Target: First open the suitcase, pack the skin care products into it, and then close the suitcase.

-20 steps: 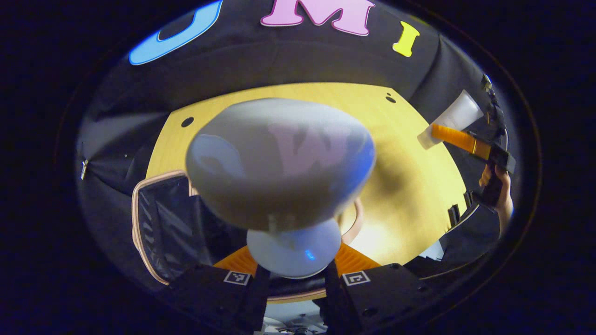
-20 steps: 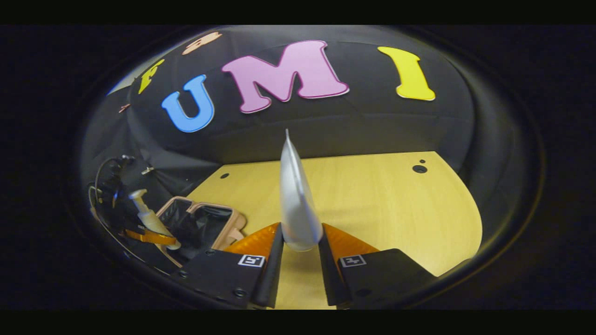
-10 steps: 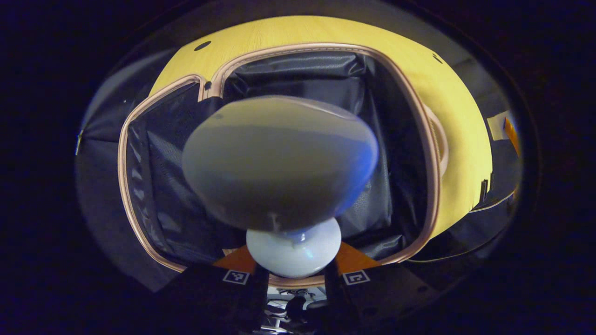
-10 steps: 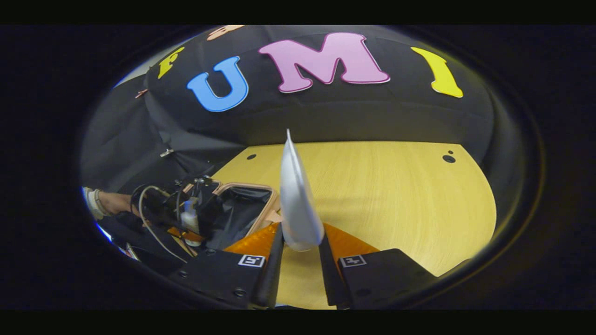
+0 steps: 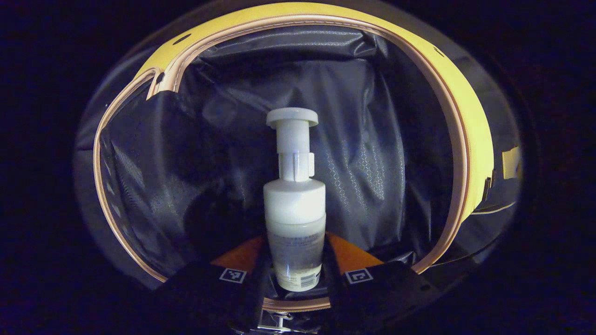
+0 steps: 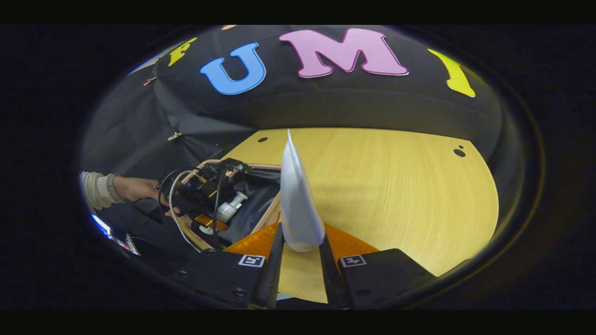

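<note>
The wooden table (image 6: 396,186) spreads wide and bare ahead of and to the right of the right gripper (image 6: 300,260), out to the black booth wall. The open suitcase (image 5: 458,139) sits at that gripper's left; in the left gripper view its pale piped rim rings nearly the whole scene, with dark crinkled lining (image 5: 363,139) directly ahead and only a thin band of table beyond the top and right edges. Inside the rim there is free lining on both sides of the left gripper (image 5: 294,260).

The left gripper pinches a white pump bottle (image 5: 294,195) by its clear lower body, the pump head pointing away from the camera toward the lining. In the right gripper view the bottle (image 6: 230,207) hangs over the suitcase interior, a sleeved hand (image 6: 139,188) behind it. The right gripper pinches a white squeeze tube (image 6: 298,204), crimped end forward, above the table's near edge.

Half a second ago the bottle's base bulged close to the left camera; now it points the other way, and the suitcase looms larger
</note>
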Demonstrator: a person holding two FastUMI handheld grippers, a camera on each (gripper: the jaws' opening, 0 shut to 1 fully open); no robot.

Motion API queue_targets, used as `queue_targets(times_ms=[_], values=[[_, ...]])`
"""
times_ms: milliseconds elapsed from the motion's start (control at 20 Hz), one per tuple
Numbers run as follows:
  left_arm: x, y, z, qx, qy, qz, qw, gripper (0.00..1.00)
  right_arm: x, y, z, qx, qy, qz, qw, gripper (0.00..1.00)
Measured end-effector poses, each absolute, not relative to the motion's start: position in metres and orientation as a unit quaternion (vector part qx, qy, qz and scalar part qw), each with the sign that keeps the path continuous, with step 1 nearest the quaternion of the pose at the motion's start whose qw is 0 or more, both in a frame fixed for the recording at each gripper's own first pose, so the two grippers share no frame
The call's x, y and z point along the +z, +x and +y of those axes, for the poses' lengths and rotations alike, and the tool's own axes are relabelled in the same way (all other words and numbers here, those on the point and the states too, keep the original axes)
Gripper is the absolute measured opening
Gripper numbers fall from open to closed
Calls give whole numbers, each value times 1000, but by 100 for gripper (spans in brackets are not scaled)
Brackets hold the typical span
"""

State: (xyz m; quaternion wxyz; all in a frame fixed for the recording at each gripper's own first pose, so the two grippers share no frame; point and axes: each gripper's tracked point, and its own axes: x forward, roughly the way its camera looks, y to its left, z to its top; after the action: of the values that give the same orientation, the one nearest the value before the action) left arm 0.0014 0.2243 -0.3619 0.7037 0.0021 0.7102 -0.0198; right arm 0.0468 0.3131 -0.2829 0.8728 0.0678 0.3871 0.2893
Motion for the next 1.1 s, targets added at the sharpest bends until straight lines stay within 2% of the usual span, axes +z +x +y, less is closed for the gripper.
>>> queue_targets(times_ms=[50,150,200,300,550,750,800,900,1100], values=[[-357,4,226,-19,-1,699,715,60,-283,44,319,294,70,391,870,43],[-342,13,222,-21,-14,669,743,70,-281,37,335,307,73,397,862,43],[-331,16,224,-20,-10,653,757,80,-280,34,345,316,76,401,856,43],[-314,22,233,-21,3,617,786,87,-274,15,371,340,87,412,841,43],[-277,16,257,0,-49,550,834,87,-289,-2,440,380,129,473,784,43],[-270,-16,324,58,-76,538,838,88,-345,-14,483,361,142,572,723,43],[-271,-27,340,78,-87,537,835,84,-358,-22,490,345,155,607,699,43],[-269,-45,370,105,-117,531,833,91,-380,-31,506,314,185,656,661,44],[-259,-80,411,160,-169,509,828,91,-400,-31,506,273,161,688,652,43]])
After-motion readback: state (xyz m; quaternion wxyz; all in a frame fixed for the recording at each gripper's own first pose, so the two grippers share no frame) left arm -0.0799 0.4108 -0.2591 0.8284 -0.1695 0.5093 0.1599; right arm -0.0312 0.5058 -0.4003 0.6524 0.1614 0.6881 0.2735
